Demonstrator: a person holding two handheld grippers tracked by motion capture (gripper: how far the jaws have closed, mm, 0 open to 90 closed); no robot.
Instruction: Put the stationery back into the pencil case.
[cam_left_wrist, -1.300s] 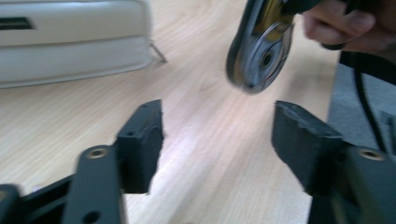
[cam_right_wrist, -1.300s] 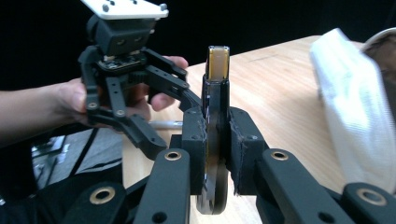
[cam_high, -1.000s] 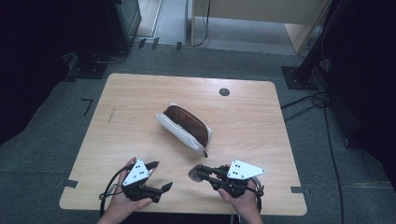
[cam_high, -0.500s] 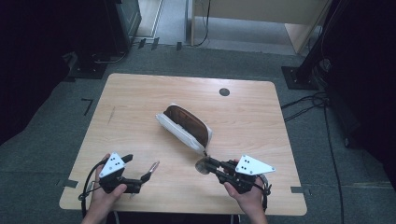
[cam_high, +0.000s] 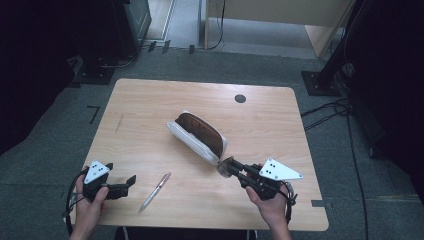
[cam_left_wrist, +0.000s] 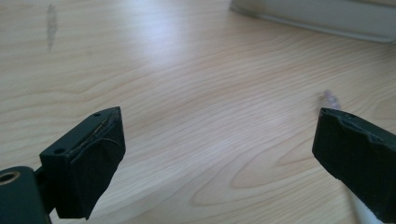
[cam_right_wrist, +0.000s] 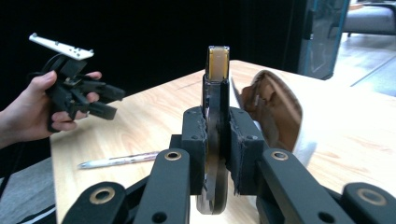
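Left tool (cam_high: 131, 180) wide open, empty; pen (cam_left_wrist: 332, 99) blurred. Right tool (cam_right_wrist: 217, 140) clamps thin disc-like item (cam_right_wrist: 215, 93), unidentifiable.

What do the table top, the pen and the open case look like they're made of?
Table top: pale wood or wood-look laminate, satin, with visible grain. Pen: light glossy barrel, probably plastic or metal; too small to tell. Case: white smooth shell, likely plastic or faux leather, with a brown, matte lining, perhaps fabric.

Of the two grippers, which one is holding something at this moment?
The right gripper: its jaws are clamped on a thin round object, beside the open case. The left gripper is wide open, empty, near the pen.
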